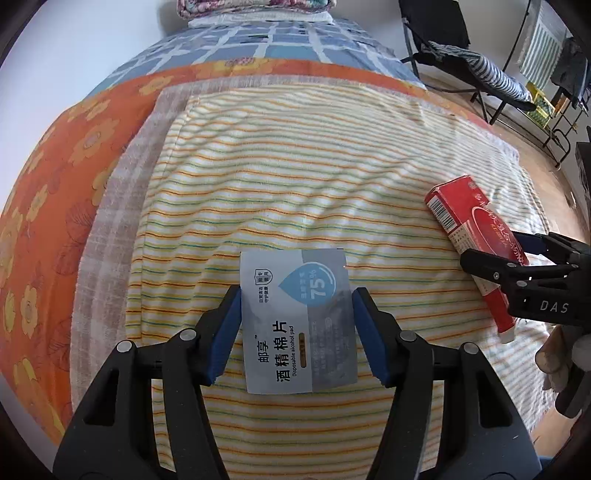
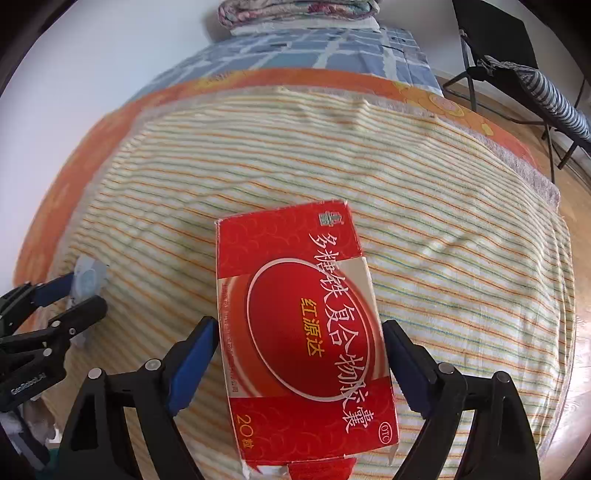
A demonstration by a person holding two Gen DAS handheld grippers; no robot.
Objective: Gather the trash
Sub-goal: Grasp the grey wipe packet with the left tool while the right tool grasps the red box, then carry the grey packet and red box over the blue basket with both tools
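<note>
Alcohol pad packet (image 1: 295, 325), red medicine box (image 2: 303, 332), striped blanket (image 1: 295, 177)

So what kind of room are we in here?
Probably a bedroom: a bed covered with a striped blanket, folded quilts piled at its far end, and a folding chair draped with clothes.

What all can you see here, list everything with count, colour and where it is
Wipe packet: one, white-grey-blue, on striped towel, between left jaws.
Box: one, red, on towel, between right jaws.
Towel: one, cream with stripes, spread over bed.
Sheet: one, orange floral, under towel.
Quilt: one, blue check, far end.
Chair: one, black, right on floor.
Left gripper: black, blue pads, pads at the packet's edges.
Right gripper: black, blue pads, straddling box.
</note>
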